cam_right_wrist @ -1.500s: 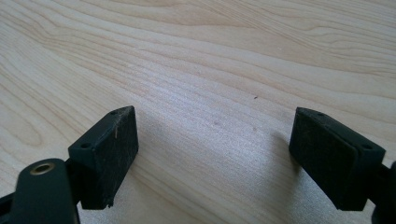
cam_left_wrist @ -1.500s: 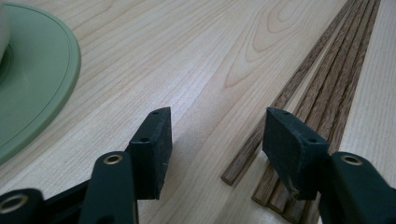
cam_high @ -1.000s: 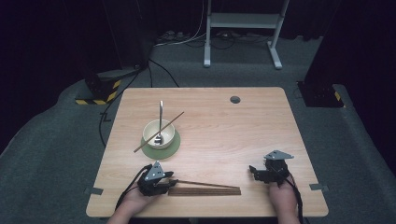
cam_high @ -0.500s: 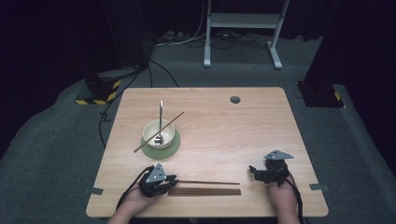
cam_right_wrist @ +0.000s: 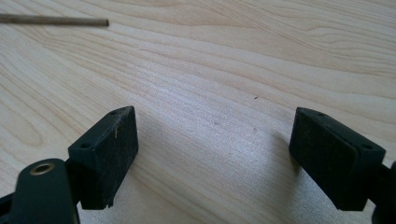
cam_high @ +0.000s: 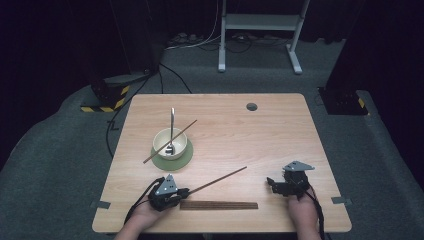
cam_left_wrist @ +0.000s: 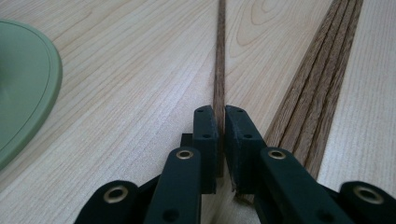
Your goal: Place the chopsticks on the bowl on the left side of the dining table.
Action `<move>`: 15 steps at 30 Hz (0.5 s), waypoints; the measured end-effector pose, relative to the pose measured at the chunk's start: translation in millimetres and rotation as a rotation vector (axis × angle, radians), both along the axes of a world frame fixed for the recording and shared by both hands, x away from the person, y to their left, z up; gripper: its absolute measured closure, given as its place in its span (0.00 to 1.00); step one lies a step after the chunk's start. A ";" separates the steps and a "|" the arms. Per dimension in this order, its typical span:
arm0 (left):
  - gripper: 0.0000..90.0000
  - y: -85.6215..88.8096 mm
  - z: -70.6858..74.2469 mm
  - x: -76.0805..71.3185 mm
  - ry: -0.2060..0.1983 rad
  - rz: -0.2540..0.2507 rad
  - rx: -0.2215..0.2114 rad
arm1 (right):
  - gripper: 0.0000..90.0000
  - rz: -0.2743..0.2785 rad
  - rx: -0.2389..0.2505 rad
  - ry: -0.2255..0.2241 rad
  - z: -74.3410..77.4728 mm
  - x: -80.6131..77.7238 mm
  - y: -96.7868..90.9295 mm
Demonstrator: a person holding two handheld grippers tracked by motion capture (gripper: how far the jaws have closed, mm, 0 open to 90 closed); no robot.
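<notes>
My left gripper point(cam_high: 184, 191) point(cam_left_wrist: 220, 126) sits near the table's front edge, left of centre. Its jaws have just been closing and are now shut on the near end of a thin dark chopstick point(cam_high: 220, 178) point(cam_left_wrist: 219, 56). The chopstick slants away to the right across the table. A grooved wooden strip point(cam_high: 220, 205) point(cam_left_wrist: 322, 84) lies just beside it. My right gripper point(cam_high: 271, 184) point(cam_right_wrist: 215, 140) rests at the front right, open, with bare tabletop between its pads. The chopstick's far tip point(cam_right_wrist: 51, 20) lies ahead of it to the left.
A cream bowl point(cam_high: 170, 142) stands on a green saucer point(cam_high: 184, 159) point(cam_left_wrist: 23, 93) behind the left gripper. A spoon point(cam_high: 171, 127) stands in it and a second chopstick point(cam_high: 187, 127) leans across its rim. A round hole point(cam_high: 251, 106) lies at the table's back.
The chopstick lay along the wooden strip; its far end has swung away from the strip and now slants toward the back right. Both hands have stayed where they were.
</notes>
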State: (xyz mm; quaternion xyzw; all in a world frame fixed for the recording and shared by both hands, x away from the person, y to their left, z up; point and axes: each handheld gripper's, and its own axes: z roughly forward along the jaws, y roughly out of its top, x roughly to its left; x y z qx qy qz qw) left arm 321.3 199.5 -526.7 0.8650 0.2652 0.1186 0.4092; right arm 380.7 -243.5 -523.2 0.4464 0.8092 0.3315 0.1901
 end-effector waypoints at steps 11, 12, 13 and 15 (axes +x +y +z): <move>0.81 -2.0 0.0 0.7 -0.006 0.023 0.006 | 0.17 0.003 -0.003 -0.004 0.1 0.4 -0.5; 0.81 -2.0 0.0 0.7 -0.005 0.026 0.005 | 0.17 0.001 -0.002 -0.002 0.0 0.2 -0.3; 0.82 -1.9 0.0 0.8 -0.004 0.031 0.005 | 0.17 0.004 -0.004 -0.004 0.1 0.4 -0.6; 0.87 -1.4 0.1 1.2 -0.004 0.037 0.006 | 0.17 0.003 -0.004 -0.004 0.0 0.4 -0.5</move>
